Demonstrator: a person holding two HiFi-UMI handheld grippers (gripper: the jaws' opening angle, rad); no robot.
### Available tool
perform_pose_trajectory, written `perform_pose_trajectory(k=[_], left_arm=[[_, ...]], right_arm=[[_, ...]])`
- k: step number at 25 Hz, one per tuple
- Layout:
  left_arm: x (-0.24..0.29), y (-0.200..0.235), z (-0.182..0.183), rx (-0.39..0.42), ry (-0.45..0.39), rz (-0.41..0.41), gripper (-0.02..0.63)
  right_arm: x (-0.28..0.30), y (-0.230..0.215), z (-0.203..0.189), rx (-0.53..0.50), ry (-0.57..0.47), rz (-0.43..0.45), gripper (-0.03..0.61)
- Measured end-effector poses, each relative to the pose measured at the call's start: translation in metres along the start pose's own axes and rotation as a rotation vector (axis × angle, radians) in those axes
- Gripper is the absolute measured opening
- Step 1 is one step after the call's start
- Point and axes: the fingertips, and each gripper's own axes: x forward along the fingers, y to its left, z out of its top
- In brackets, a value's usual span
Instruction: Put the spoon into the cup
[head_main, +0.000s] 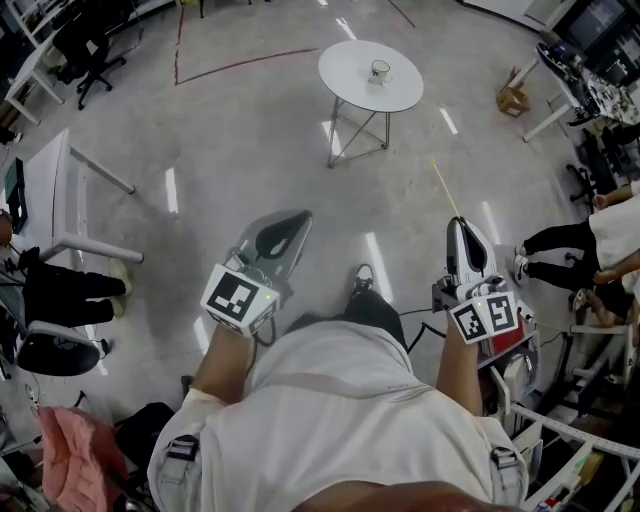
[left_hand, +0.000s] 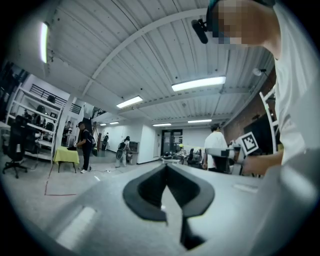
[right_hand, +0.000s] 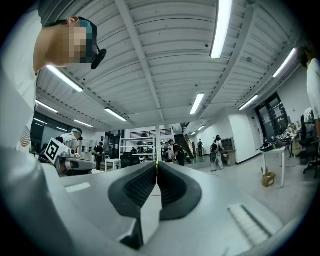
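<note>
Figure: I held my left claw and right claw clenched and empty, level at my waist. The cup stood well apart, near the middle of the round tabletop. No spoon was discernible.

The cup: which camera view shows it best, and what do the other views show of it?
The head view. There the cup stands on the round white table, small but in plain sight near the top of the picture. The left gripper view and the right gripper view show neither the cup nor the table.
</note>
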Motion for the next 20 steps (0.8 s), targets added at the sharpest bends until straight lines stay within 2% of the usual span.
perform_pose_trajectory(k=[8, 11, 20], left_arm=[[0.079, 0.046, 0.001, 0.031, 0.023, 0.034, 0.002], [0.127, 0.056, 0.006, 0.059, 0.026, 0.035, 0.002], [0.292, 0.087, 0.024, 0.070, 0.040, 0.065, 0.002]], right_arm=[[0.072, -0.071, -0.010, 0.029, -0.035, 0.031, 0.012], [0.098, -0.117, -0.010, 0.042, -0.041, 0.032, 0.012], [0.173, -0.278, 0.000, 0.061, -0.038, 0.034, 0.011]])
